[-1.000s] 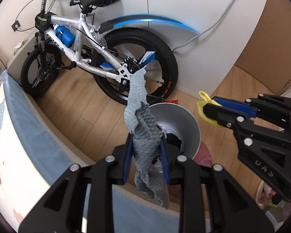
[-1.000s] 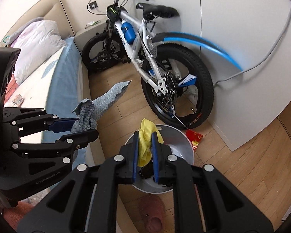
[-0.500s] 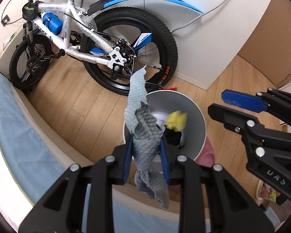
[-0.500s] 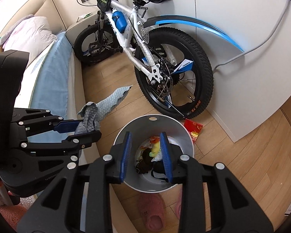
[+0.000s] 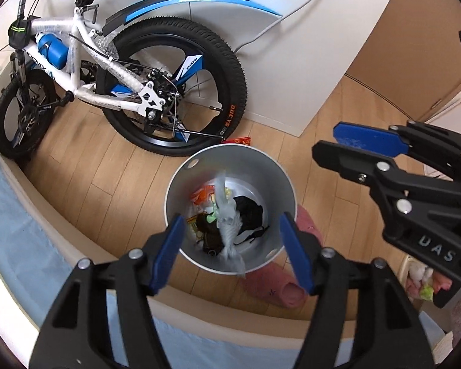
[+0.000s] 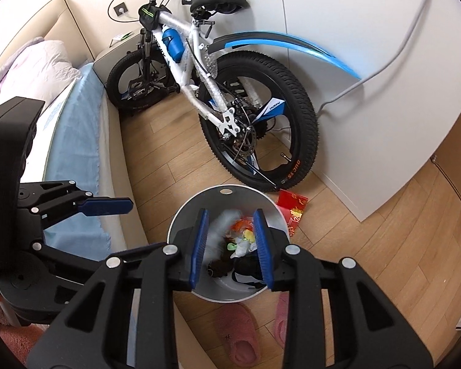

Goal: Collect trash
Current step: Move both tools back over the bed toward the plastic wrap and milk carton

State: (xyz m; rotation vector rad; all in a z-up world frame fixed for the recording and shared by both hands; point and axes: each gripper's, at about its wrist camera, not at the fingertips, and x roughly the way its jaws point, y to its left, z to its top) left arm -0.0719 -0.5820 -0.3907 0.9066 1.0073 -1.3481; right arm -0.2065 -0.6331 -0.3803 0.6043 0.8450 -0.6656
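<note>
A round grey bin (image 5: 181, 172) (image 6: 224, 188) stands on the wood floor with mixed trash in it, including a yellow scrap (image 6: 249, 235). My left gripper (image 5: 230, 240) hangs over the bin and its jaws are opening. A grey cloth (image 5: 227, 218) drops between them as a blur, touching neither pad; in the right wrist view it is a pale smear (image 6: 224, 220). My right gripper (image 6: 230, 243) (image 5: 338, 144) is open above the same bin with nothing between its pads. One blue pad (image 6: 107, 207) of the left gripper shows at the left of that view.
A white and blue bicycle (image 6: 230, 117) (image 5: 156, 92) leans on the wall behind the bin. A red packet (image 6: 293, 206) lies on the floor by its rear wheel. Pink slippers (image 6: 239, 329) (image 5: 279, 283) sit next to the bin. The bed edge (image 6: 73, 141) runs along the left.
The left gripper spread its jaws and let go of the grey cloth, which now falls into the bin. The right gripper released the yellow scrap earlier. Both grippers sank toward the bin.
</note>
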